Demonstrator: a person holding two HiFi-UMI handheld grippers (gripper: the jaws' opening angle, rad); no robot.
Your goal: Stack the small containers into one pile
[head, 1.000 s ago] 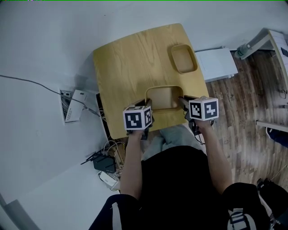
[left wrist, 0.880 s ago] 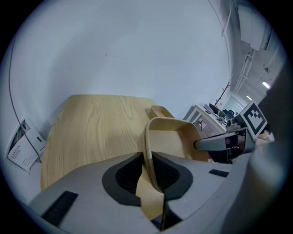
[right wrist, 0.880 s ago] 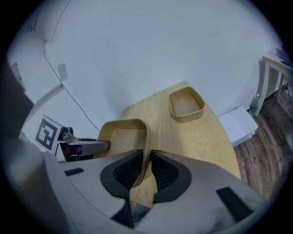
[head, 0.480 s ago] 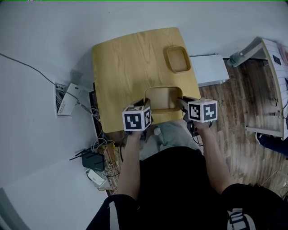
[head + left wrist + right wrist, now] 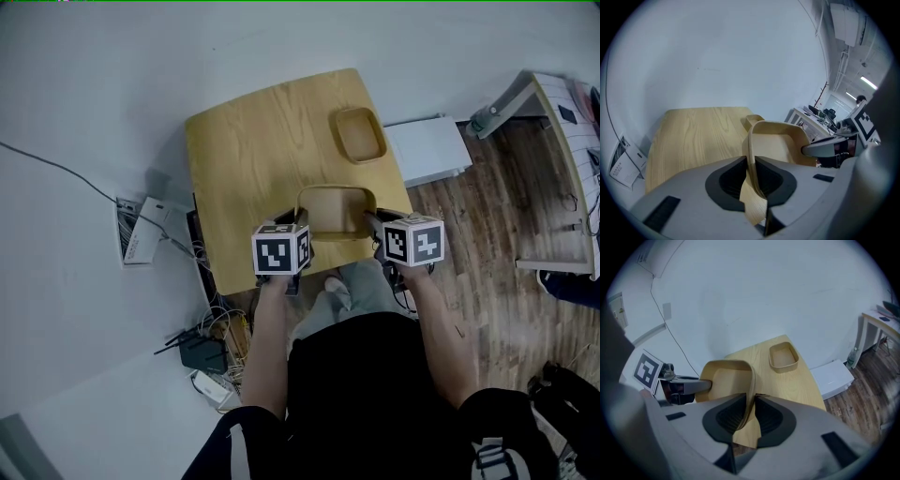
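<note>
Over the near edge of the pale wooden bench [image 5: 253,159], a shallow rounded light-wood container [image 5: 336,211] is clamped by opposite rims in the left tongs [image 5: 302,234], whose jaws have just been closing, and the right tongs [image 5: 375,225]. A matching container [image 5: 358,135] lies well apart on the bench, so the pile is judged not yet begun. No legible writing is seen.

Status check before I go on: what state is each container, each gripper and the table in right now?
near container: empty, gripped at both side walls, apparently lifted off the table.
far container: empty, upright, resting on the table, untouched.
left gripper: shut on near container's wall, jaws just closed further.
right gripper: shut on near container's opposite wall.
</note>
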